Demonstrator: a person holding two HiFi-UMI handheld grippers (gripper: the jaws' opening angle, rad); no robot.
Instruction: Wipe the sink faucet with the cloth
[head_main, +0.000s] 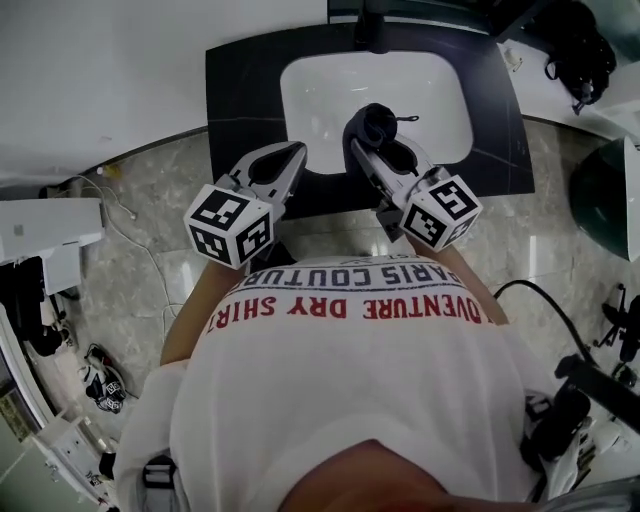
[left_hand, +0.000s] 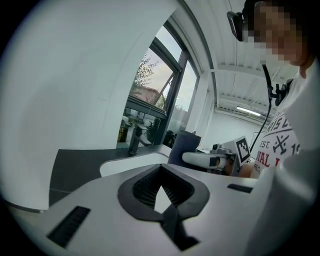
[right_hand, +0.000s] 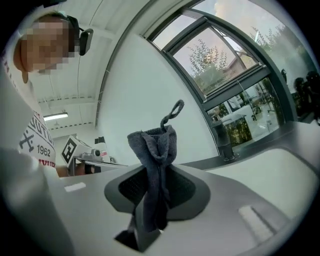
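In the head view a white sink (head_main: 300, 95) is set in a dark counter (head_main: 240, 110), with the dark faucet (head_main: 370, 30) at its far edge. My right gripper (head_main: 368, 138) is over the basin's near side, shut on a bunched dark grey cloth (head_main: 378, 122). In the right gripper view the cloth (right_hand: 154, 150) sticks up past the jaws, and the faucet (right_hand: 223, 141) stands farther off to the right. My left gripper (head_main: 293, 156) hovers over the counter's front left with its jaw tips together and nothing in them. The left gripper view shows the faucet (left_hand: 134, 140), the cloth (left_hand: 182, 147) and the jaws (left_hand: 161, 192).
A large window runs behind the faucet. A black bag (head_main: 578, 48) lies at the counter's far right and a dark green object (head_main: 605, 195) stands at the right. Cables (head_main: 130, 235) and white equipment (head_main: 45, 230) are on the marble floor to the left.
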